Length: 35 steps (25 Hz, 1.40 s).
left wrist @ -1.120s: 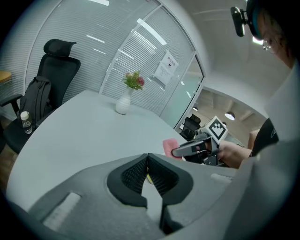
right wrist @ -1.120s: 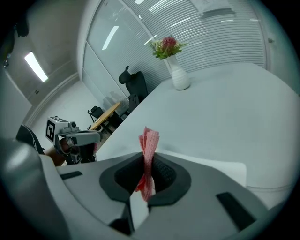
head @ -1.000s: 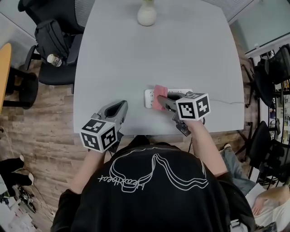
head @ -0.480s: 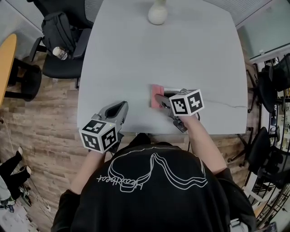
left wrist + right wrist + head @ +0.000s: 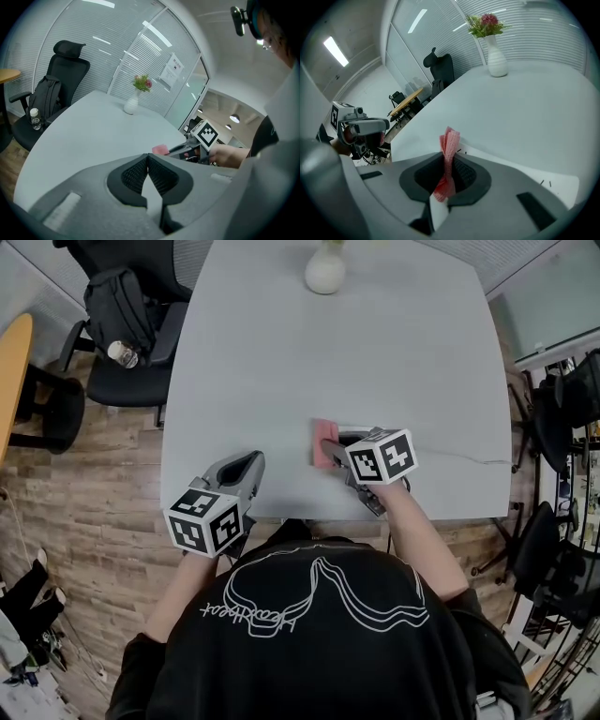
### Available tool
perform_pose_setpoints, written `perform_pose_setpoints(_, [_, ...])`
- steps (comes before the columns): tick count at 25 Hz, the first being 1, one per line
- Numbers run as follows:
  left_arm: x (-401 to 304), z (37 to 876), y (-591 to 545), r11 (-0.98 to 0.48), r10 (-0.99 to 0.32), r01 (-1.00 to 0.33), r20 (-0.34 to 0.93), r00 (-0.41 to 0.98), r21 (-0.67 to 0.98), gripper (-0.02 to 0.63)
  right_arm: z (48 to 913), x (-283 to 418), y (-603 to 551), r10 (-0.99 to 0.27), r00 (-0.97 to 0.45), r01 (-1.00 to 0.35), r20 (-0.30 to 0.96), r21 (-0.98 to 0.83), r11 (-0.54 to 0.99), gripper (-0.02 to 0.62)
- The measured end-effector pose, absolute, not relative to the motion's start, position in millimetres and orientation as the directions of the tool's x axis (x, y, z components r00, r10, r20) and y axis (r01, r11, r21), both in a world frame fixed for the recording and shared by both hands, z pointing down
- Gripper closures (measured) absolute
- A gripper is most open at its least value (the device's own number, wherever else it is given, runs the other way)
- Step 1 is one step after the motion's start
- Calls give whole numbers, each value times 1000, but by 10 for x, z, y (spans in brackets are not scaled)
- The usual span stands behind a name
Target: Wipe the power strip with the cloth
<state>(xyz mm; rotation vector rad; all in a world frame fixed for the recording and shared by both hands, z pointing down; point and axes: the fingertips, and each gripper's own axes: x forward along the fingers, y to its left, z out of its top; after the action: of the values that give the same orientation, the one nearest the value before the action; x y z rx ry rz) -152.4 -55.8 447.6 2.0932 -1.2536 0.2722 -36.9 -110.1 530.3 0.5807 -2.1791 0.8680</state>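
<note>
My right gripper (image 5: pixel 330 448) is shut on a folded pink cloth (image 5: pixel 324 443) and holds it down on the left end of the white power strip (image 5: pixel 359 428), which is mostly hidden under the cloth and gripper. In the right gripper view the cloth (image 5: pixel 449 149) stands up between the jaws, with the strip (image 5: pixel 525 169) just beyond them. My left gripper (image 5: pixel 253 458) is shut and empty near the table's front edge, left of the strip. From the left gripper view, the cloth (image 5: pixel 160 149) and the right gripper (image 5: pixel 180 150) show to the right.
A white vase (image 5: pixel 325 274) with flowers stands at the far side of the grey table (image 5: pixel 281 362). The strip's cable (image 5: pixel 459 457) runs off to the right. An office chair with a backpack (image 5: pixel 117 310) and a bottle (image 5: pixel 121 353) stands at the left.
The right gripper has slid the cloth left along the power strip, covering its left end. The left gripper has stayed put. The head camera has shifted slightly.
</note>
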Motion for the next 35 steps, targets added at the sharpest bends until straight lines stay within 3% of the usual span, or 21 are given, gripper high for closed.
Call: perform_pose_setpoints(35, [-1068, 4587, -843, -415, -618, -791, 499, 608, 449, 592, 5343, 827, -1304, -308, -570, -789, 762, -404, 462, 545])
